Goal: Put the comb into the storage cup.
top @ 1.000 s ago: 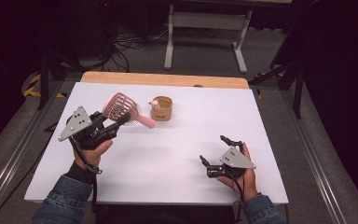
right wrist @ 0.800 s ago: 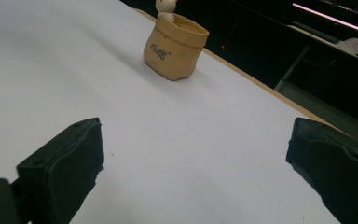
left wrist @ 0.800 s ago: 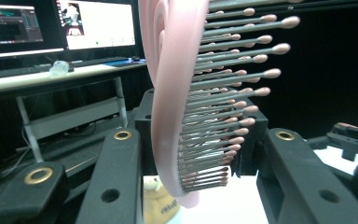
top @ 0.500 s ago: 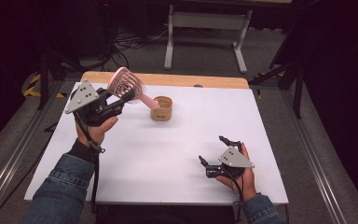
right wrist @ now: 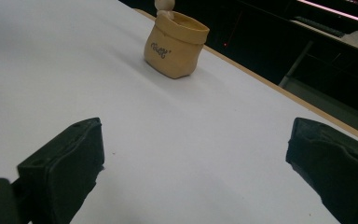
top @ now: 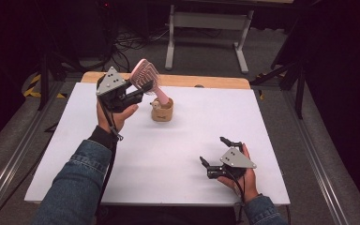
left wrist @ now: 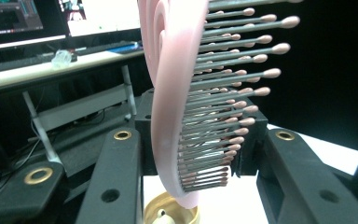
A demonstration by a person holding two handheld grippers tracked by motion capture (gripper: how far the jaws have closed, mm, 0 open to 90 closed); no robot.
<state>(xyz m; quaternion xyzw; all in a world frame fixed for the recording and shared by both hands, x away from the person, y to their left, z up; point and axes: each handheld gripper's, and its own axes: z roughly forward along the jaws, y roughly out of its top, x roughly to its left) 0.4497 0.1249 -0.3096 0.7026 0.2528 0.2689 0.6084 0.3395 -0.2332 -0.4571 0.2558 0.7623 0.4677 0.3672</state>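
Hairbrush, pink plastic with grey ball-tipped bristles [top: 146,77], clenched at its head by left gripper [top: 133,93], long axis slanting down-right, handle tip entering tan sack-shaped pot [top: 162,111] at far centre; right gripper [top: 215,154] released, near right.

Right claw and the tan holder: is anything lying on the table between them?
Nothing. In the right gripper view, bare white table runs from the open right claw to the tan holder; the high view shows that too.

White table top [top: 168,154] with a wooden far edge [top: 206,81] — beyond it, a grey metal stand [top: 209,21] and tangled cables [top: 124,44] on dark floor.
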